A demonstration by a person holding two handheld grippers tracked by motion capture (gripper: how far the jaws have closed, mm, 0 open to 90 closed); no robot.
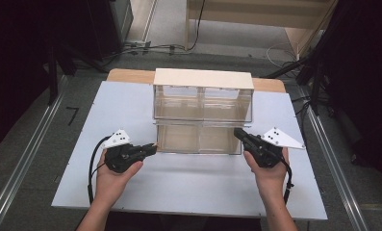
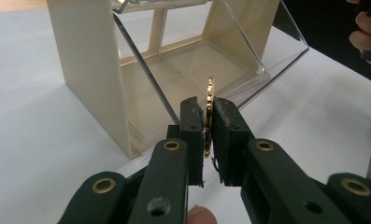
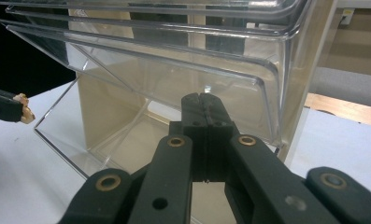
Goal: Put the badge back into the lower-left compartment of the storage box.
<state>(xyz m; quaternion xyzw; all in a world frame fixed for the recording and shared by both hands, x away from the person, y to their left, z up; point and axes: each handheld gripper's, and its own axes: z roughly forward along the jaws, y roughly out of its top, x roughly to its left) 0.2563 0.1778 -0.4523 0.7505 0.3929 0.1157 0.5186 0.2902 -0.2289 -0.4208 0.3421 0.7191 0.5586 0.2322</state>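
A cream cabinet (image 1: 203, 78) with clear tilt-out bins stands at the middle back of the white table (image 1: 188, 183). Its lower bin (image 1: 198, 140) is tilted open toward me. My left gripper (image 1: 152, 147) is at the bin's left front corner, shut on a thin gold toothed piece (image 2: 210, 95) that stands on edge between the jaws of the left gripper (image 2: 210, 121). The gold piece (image 3: 23, 111) also shows at the far left of the right gripper view. At the bin's right front corner, my right gripper (image 3: 203, 100) is shut, its tips close against the clear bin wall (image 3: 141, 79); I see nothing between them.
Bare white table lies in front of the cabinet and on both sides. The table's wooden back edge (image 1: 131, 74) shows behind the cabinet. Dark stands and cables (image 1: 145, 48) are on the floor beyond.
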